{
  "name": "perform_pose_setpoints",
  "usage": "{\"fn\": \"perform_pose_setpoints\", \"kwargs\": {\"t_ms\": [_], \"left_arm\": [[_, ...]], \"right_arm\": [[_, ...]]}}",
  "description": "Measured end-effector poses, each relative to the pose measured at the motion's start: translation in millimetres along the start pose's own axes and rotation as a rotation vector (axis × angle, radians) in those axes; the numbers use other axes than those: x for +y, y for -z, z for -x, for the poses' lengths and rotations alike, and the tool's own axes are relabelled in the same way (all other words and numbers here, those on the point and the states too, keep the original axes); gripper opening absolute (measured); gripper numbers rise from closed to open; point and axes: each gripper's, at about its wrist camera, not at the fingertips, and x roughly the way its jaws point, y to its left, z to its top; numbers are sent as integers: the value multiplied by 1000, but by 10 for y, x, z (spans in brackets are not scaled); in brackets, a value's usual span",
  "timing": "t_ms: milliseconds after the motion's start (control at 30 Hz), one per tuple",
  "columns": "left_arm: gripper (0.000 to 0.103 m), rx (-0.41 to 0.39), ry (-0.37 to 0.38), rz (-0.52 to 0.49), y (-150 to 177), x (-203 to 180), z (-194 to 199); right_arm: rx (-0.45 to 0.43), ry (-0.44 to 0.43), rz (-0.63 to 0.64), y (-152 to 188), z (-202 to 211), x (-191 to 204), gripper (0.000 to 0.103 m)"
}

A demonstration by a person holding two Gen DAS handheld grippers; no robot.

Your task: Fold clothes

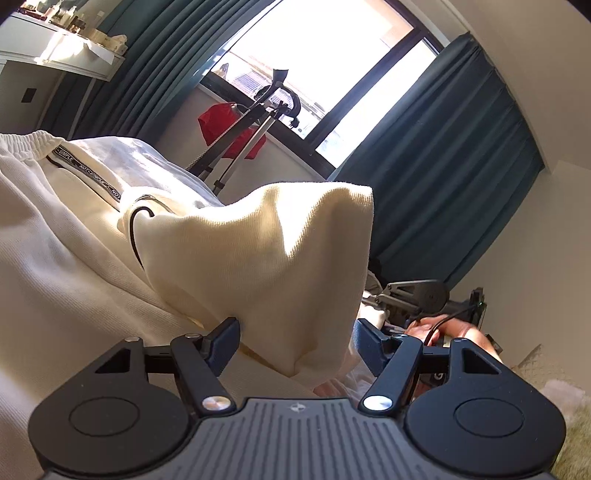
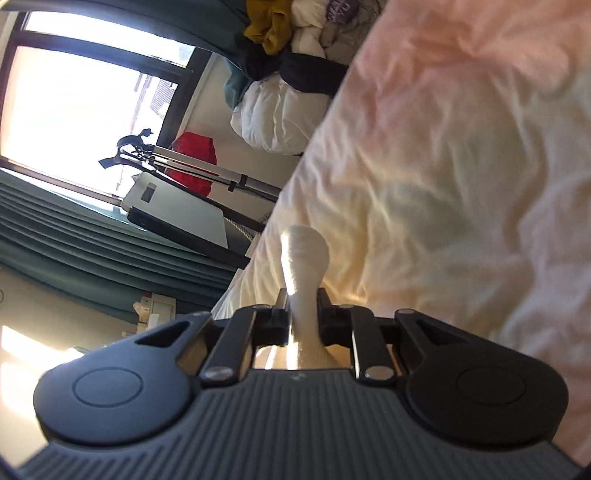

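Meanwhile, the right claw (image 2: 303, 314) was clamped on a bunched fold of the cream garment (image 1: 258, 258) above the bed (image 2: 443, 184), while the left claw (image 1: 293, 332) stood spread apart, a raised flap hanging just ahead between its fingers, ungripped.

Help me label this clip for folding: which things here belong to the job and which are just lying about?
Part of the job:
cream garment
left gripper, open around a fold
right gripper, shut on the cream garment

Just lying about:
red cloth
tripod
curtains
clothes pile
bedsheet
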Motion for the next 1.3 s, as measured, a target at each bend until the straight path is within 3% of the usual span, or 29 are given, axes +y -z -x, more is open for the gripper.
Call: {"fn": "perform_pose_setpoints", "kwargs": {"t_ms": [200,433,533,700,767,867,1033,1200,1300], "left_arm": [[69,3,103,-105,119,-214,35],[69,85,71,-261,391,-458,-194],[70,108,60,-383,528,-594,-293],[70,220,38,-493,789,-681,-448],[70,245,31,-498,830,-669,-508],[70,254,24,-484,836,-642,-539],[70,257,12,-423,744,-562,-604],[70,240,-6,-354,645,-480,-558],[70,206,-39,-362,556,-450,-532]], "right_arm": [[-201,24,197,-784,576,497,13],[-506,119,311,-1768,1576,227,13],[-540,227,278,-2000,1885,-331,13],[-460,399,78,-2042,2243,-1640,13],[-473,411,-54,-1964,2388,-2151,14],[-463,348,-117,-1802,2509,-2561,14],[-492,273,-99,-1553,2609,-2620,14],[-585,177,29,-1647,2808,-2377,7],[-613,187,-21,-1701,2848,-2504,7]]}}
